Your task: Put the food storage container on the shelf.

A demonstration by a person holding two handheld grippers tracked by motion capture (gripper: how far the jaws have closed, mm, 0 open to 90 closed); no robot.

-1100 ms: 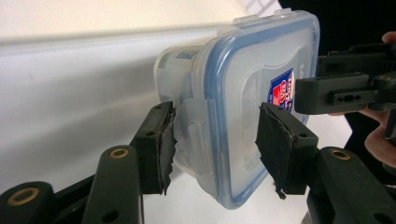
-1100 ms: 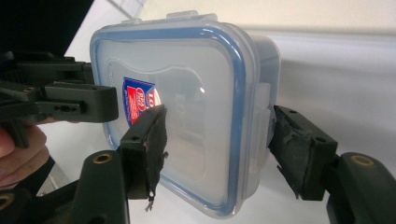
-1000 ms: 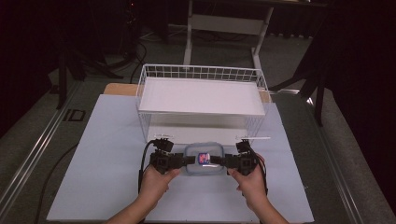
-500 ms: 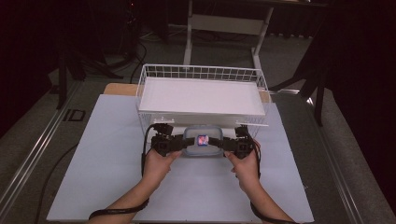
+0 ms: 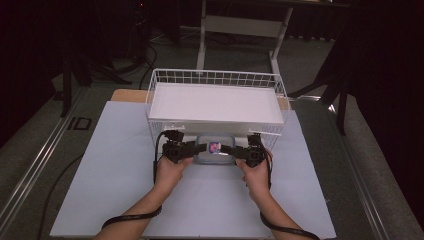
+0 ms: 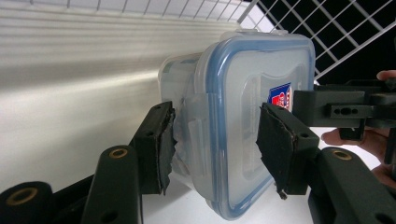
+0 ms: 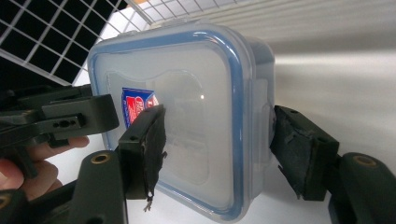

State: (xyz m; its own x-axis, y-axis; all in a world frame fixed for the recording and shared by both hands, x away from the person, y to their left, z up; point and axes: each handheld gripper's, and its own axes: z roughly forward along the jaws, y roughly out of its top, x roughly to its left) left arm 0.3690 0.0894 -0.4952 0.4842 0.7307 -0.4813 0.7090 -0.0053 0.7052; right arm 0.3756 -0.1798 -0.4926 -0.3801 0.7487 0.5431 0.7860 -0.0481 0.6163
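Since a second ago both grippers and the clear square plastic container with a blue-rimmed lid (image 5: 215,149) have travelled forward from the open sheet to the front of the white wire basket shelf (image 5: 216,102), and the box now sits partly under its front edge.

At the left, the left gripper (image 5: 187,148) has its fingers (image 6: 156,142) pinching the container's side: one pad is against the clear body and side latch, the other on the lid face near the red-and-blue label (image 6: 281,96). Between the two sets of fingers the container is held with its base apparently on the white sheet covering the table (image 5: 115,165). Just beyond the fingertips stand the shelf's wire mesh and white tray, close above and behind the lid.

At the right, the right gripper (image 5: 241,149) clamps the opposite side the same way, one of its fingers (image 7: 144,149) on the lid beside the label, the other on the far wall by the latch.
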